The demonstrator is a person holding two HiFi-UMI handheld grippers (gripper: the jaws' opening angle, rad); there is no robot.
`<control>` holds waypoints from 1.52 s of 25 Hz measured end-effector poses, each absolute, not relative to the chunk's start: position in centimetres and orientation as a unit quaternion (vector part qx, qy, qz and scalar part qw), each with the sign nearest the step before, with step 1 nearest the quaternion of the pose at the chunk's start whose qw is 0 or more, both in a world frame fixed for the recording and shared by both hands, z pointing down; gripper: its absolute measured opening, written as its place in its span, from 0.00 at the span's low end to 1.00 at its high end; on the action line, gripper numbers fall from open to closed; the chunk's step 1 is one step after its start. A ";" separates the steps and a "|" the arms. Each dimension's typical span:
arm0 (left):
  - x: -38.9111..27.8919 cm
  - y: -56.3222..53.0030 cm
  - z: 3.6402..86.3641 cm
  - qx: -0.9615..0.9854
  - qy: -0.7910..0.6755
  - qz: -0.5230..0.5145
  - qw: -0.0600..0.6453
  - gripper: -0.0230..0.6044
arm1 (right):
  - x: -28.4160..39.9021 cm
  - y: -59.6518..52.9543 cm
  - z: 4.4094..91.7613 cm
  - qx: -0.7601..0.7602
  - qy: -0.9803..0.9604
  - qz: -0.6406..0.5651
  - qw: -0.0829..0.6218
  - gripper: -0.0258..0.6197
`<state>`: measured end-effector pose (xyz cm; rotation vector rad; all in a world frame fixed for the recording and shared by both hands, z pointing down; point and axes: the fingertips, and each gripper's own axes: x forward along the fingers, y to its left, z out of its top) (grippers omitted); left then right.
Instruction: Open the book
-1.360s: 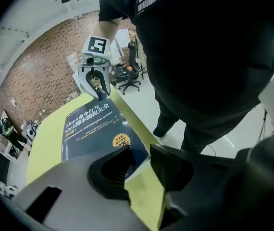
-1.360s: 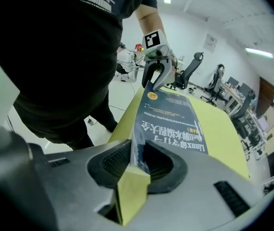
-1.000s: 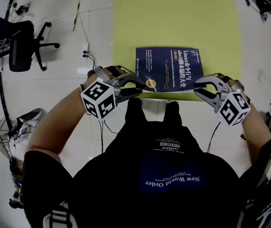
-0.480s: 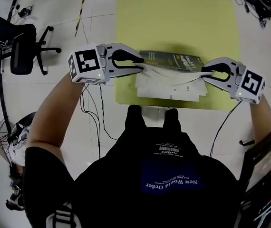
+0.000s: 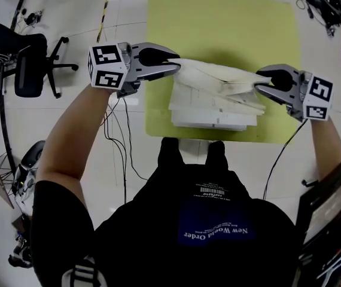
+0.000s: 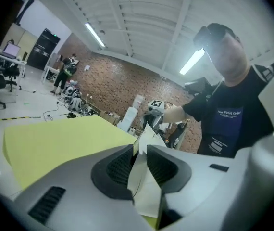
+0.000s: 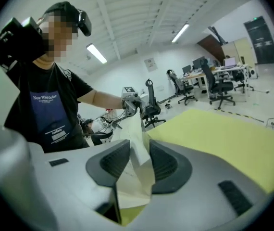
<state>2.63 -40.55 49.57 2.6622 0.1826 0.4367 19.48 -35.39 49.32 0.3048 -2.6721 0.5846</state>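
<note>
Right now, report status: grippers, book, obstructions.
Left hand-held gripper clamps book cover. Right hand-held gripper jaws just opened wider, cover pinched between. Book half open on mat. Nothing obstructing.

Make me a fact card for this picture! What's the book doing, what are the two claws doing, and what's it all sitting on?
book: on the mat, being opened
cover: lifted up off the pages, pale inside showing
pages: white stack lying flat
left claw: shut on the cover's left edge
right claw: pinching the cover's right edge; its jaws have just been opening a little
mat: yellow-green, on a white floor
nearby: black office chair off to the left
</note>
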 end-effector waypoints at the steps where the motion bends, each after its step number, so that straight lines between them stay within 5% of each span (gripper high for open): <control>1: 2.7 -41.2 49.5 0.961 0.059 0.151 0.224 0.19 | 19.6 -36.0 49.2 0.120 -0.952 0.211 0.185 0.20; 10: 4.0 -48.3 50.0 0.948 -0.007 0.097 0.302 0.19 | 22.0 -42.1 48.8 0.217 -0.937 0.249 0.110 0.27; 19: 4.9 -53.2 52.8 0.947 -0.079 0.077 0.301 0.19 | 24.0 -49.1 52.0 0.301 -0.900 0.313 0.045 0.27; 38: 2.5 -53.8 55.8 0.937 -0.111 0.160 0.289 0.20 | 30.8 -50.3 57.8 0.482 -0.817 0.302 0.097 0.27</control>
